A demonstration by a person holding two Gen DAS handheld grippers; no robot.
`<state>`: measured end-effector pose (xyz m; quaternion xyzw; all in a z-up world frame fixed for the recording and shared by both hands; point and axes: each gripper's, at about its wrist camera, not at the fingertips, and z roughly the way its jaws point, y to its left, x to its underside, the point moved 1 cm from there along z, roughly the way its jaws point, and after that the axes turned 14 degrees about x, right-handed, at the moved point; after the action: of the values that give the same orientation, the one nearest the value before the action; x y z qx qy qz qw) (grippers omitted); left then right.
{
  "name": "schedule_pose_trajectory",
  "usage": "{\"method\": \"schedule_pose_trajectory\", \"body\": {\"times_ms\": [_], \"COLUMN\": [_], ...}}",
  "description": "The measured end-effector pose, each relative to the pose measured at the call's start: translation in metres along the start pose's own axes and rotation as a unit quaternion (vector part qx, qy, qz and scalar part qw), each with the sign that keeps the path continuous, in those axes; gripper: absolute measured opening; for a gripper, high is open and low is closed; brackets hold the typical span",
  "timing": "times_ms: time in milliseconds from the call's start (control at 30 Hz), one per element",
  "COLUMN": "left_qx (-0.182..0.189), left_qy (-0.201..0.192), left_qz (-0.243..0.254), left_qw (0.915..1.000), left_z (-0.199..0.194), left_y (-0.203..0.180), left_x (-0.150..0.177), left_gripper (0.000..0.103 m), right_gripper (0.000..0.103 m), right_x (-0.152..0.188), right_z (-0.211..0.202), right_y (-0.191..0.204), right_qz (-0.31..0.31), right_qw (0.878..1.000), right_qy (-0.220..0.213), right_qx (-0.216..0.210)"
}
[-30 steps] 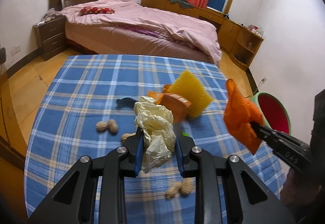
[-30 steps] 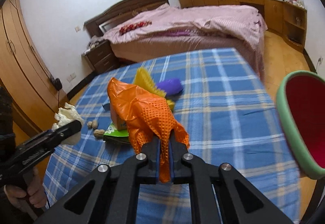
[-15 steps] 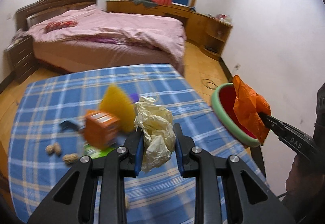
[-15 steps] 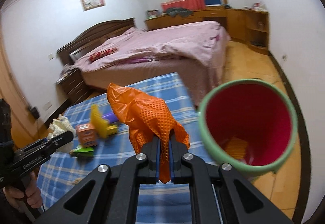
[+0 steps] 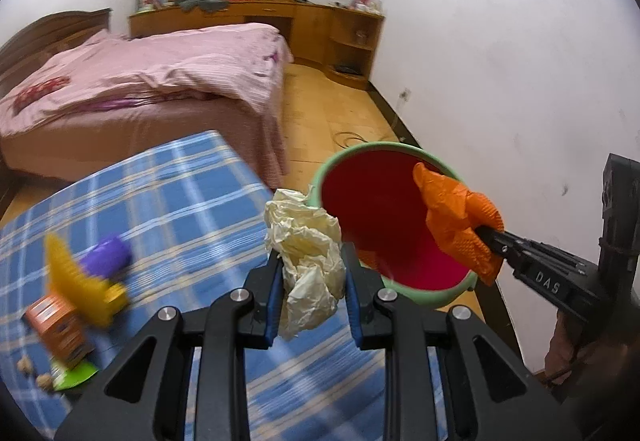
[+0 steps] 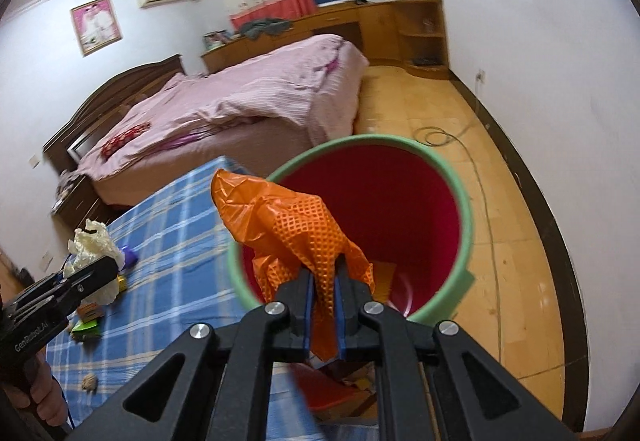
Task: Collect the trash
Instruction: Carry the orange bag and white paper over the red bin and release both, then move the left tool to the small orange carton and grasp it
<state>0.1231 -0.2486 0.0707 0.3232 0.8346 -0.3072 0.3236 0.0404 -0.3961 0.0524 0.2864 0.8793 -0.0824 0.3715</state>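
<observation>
With your right gripper [image 6: 322,297] pinching the crumpled orange mesh glove [image 6: 296,229] over the green-rimmed red bin [image 6: 466,201] at frame centre, your left gripper [image 5: 312,285] clamping the wadded cream paper [image 5: 308,241] sits short of the rim, so releasing it now could drop it outside.

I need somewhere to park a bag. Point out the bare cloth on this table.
Free: the checked tablecloth between the purple thing and the corner by the bin. Crowded: the stretch with the yellow comb, orange box and nuts.
</observation>
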Motion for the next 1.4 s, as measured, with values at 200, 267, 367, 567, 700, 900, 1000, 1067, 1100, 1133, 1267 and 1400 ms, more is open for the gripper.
{"method": "schedule_pose_trajectory", "body": {"times_ms": [200, 267, 367, 567, 700, 900, 1000, 1067, 1100, 1133, 1267, 1400], "left_qx": [0.025, 0.035, 0.046, 0.036, 0.036, 0.036, 0.031, 0.026, 0.023, 0.020, 0.004, -0.011], "left_qy": [0.026, 0.033, 0.044, 0.045, 0.043, 0.034, 0.028, 0.023, 0.021, 0.018, 0.006, -0.004], "left_qz": [0.019, 0.022, 0.025, 0.041, 0.038, 0.020, 0.008, 0.000, -0.004, -0.007, -0.021, -0.033], "left_qw": [0.9992, 0.9986, 0.9976, 0.9975, 0.9977, 0.9986, 0.9991, 0.9994, 0.9995, 0.9996, 0.9997, 0.9994], "left_z": [0.050, 0.063, 0.076, 0.086, 0.082, 0.068, 0.054, 0.045, 0.040, 0.036, 0.015, -0.003], "left_y": [-0.019, -0.024, -0.029, -0.036, -0.036, -0.027, -0.021, -0.016, -0.013, -0.011, 0.002, 0.015], "left_x": [-0.011, -0.013, -0.014, -0.013, -0.012, -0.012, -0.009, -0.007, -0.006, -0.005, 0.000, 0.004], "left_gripper": [0.027, 0.027, 0.032, 0.055, 0.056, 0.056, 0.056, 0.056, 0.056, 0.056, 0.056, 0.056], "right_gripper": [0.014, 0.015, 0.015, 0.038, 0.043, 0.048, 0.051, 0.053, 0.053, 0.054, 0.056, 0.058], "right_x": [0.000, 0.000, 0.000, 0.002, 0.000, -0.002, -0.002, -0.002, -0.002, -0.001, 0.001, 0.002], "right_z": [0.020, 0.025, 0.033, 0.037, 0.037, 0.030, 0.022, 0.017, 0.014, 0.011, 0.003, -0.003], "right_y": [-0.023, -0.030, -0.039, -0.051, -0.052, -0.047, -0.041, -0.035, -0.032, -0.029, -0.018, -0.006], "right_qz": [0.022, 0.027, 0.034, 0.049, 0.053, 0.053, 0.051, 0.048, 0.047, 0.045, 0.040, 0.034], "right_qw": [1.000, 0.999, 0.999, 0.999, 0.998, 0.999, 0.999, 0.999, 0.999, 0.999, 0.999, 0.999], "right_qy": [0.013, 0.016, 0.020, 0.021, 0.019, 0.011, 0.007, 0.004, 0.003, 0.001, -0.001, -0.001], "right_qx": [0.013, 0.016, 0.017, 0.012, 0.010, 0.004, -0.004, -0.011, -0.014, -0.018, -0.029, -0.038]}}
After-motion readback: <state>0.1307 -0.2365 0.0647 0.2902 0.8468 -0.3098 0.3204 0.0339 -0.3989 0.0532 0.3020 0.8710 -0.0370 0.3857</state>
